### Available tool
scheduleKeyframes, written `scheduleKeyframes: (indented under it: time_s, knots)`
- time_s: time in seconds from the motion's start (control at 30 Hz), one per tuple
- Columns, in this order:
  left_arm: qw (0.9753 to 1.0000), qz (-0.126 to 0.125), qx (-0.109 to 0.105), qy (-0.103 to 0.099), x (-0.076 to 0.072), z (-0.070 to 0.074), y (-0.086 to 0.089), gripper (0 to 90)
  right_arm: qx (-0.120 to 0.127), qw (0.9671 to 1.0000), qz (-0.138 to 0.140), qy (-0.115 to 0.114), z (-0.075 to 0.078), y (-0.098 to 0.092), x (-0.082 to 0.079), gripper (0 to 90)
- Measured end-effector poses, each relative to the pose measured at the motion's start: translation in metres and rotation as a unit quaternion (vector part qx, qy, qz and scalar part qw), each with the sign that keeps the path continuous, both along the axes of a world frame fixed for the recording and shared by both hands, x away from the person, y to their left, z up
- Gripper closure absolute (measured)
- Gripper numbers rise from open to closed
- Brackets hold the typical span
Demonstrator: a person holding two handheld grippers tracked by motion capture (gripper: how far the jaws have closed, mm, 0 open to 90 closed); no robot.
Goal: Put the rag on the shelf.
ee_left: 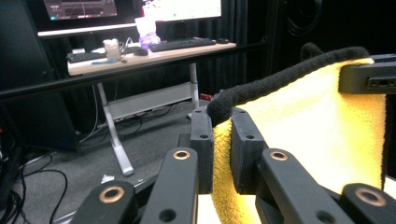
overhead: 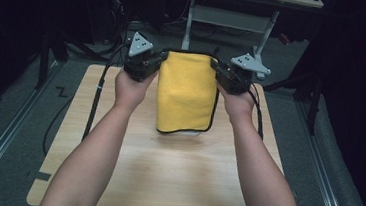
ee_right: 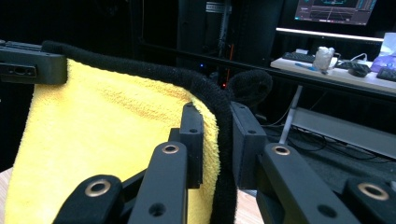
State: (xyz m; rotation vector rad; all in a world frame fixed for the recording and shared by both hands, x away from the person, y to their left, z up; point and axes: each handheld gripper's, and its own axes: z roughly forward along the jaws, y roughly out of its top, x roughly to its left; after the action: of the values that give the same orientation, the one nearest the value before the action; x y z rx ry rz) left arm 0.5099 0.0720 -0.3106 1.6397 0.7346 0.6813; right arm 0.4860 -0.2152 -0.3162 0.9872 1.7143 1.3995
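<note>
A yellow towel (overhead: 186,90) with a black hem hangs above the wooden table (overhead: 164,176), held up by its two top corners. My left gripper (overhead: 160,60) is shut on the left top corner, and in the left gripper view the jaws pinch the towel (ee_left: 308,121) just under its black hem. My right gripper (overhead: 218,68) is shut on the right top corner; the right gripper view has the towel (ee_right: 107,126) running off to the left from the jaws. The towel's lower edge hangs just over something white (overhead: 188,132) on the table.
Beyond the table's far edge stands a desk on a white leg (overhead: 189,18), with cables on the dark floor. A desk with keyboards (ee_left: 182,44) and monitors lies ahead in the gripper views. A cable (overhead: 96,95) trails from the left gripper across the table's left side.
</note>
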Motion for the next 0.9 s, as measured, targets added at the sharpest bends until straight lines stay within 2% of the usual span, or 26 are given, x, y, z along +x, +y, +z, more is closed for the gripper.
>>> scheduleKeyframes:
  time_s: [0.13, 0.3, 0.4, 0.7, 0.9]
  knots:
    - [0.9998, 0.007, 0.010, 0.018, 0.010, -0.007, 0.001, 81.1, -0.008, 1.0000, 0.003, -0.003, -0.004, 0.002, 0.009, 77.8]
    - [0.9985, 0.014, 0.020, 0.049, 0.021, -0.028, 0.002, 80.8, -0.024, 0.9994, 0.015, 0.019, -0.024, 0.001, 0.023, 77.5]
    - [0.9974, 0.008, 0.022, 0.067, 0.028, -0.042, 0.001, 80.8, -0.034, 0.9989, 0.021, 0.027, -0.035, -0.002, 0.027, 77.5]
    - [0.9923, -0.003, 0.026, 0.121, 0.040, -0.079, 0.004, 81.2, -0.056, 0.9959, 0.030, 0.065, -0.059, -0.004, 0.035, 77.1]
    - [0.9890, -0.013, 0.021, 0.146, 0.039, -0.095, 0.006, 81.7, -0.047, 0.9937, 0.039, 0.094, -0.073, -0.007, 0.040, 76.9]
